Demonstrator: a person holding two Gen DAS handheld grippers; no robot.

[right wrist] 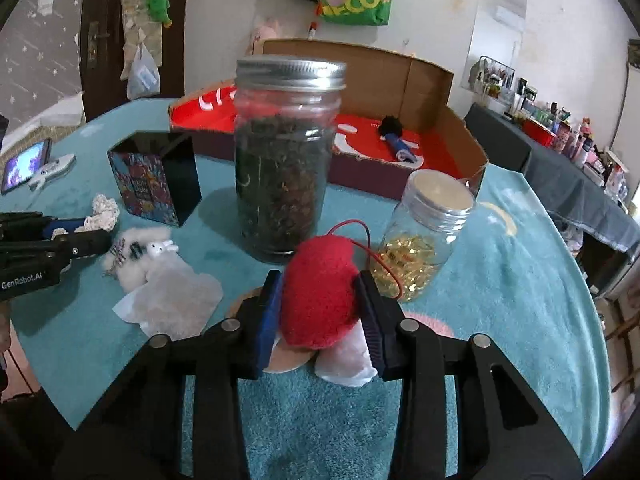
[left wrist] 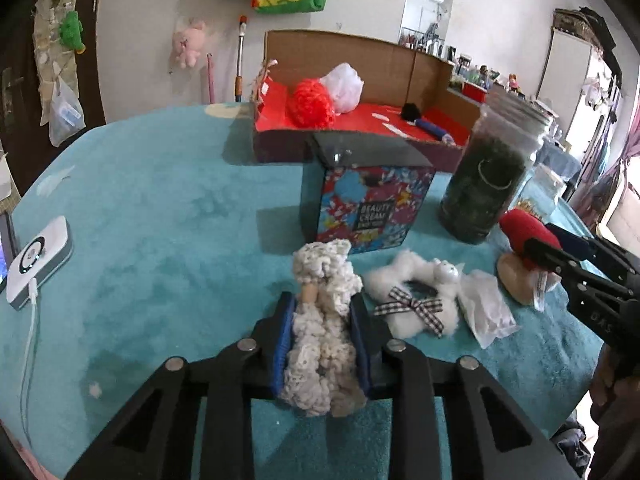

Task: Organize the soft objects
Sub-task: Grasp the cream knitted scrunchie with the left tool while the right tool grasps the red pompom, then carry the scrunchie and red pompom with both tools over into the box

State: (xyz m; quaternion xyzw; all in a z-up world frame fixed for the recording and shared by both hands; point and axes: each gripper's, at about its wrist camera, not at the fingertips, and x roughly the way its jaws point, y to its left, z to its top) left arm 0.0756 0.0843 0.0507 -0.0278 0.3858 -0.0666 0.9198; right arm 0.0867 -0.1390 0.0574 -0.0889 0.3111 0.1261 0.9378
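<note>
Presently the left gripper (left wrist: 322,334) is clamped on a cream crocheted toy (left wrist: 322,320), its blue pads pressing both flanks; the toy's upper part projects forward beyond the fingertips. This gripper is held low over the surface (left wrist: 160,220), pointing toward the far edge. Just right of it lies a white fluffy rabbit toy (left wrist: 416,300) with a checked bow, partly resting on a crumpled white wrapper (left wrist: 486,312). Ahead stands a patterned "Beauty Cream" box (left wrist: 374,204), upright.

The right gripper (right wrist: 320,300) is closed on a red felt plush (right wrist: 320,292), pads pressing either side. A thin red cord (right wrist: 376,256) loops from the plush toward the right. Beneath it sit a white pad (right wrist: 348,364) and a tan disc (right wrist: 286,356); whether the plush touches them cannot be told. The gripper is level and low, aimed at a tall lidded jar of dark dried leaves (right wrist: 286,160). A smaller lidded jar of yellow capsules (right wrist: 420,236) stands to the right, tilted.

Behind both jars sits an open cardboard tray with a red floor (left wrist: 432,80), holding a red mesh pouf (left wrist: 312,102), a white mesh pouf (left wrist: 344,86) and a black-tufted brush (left wrist: 420,118). A white device (left wrist: 38,260) with a cable lies at the surface's left edge.
</note>
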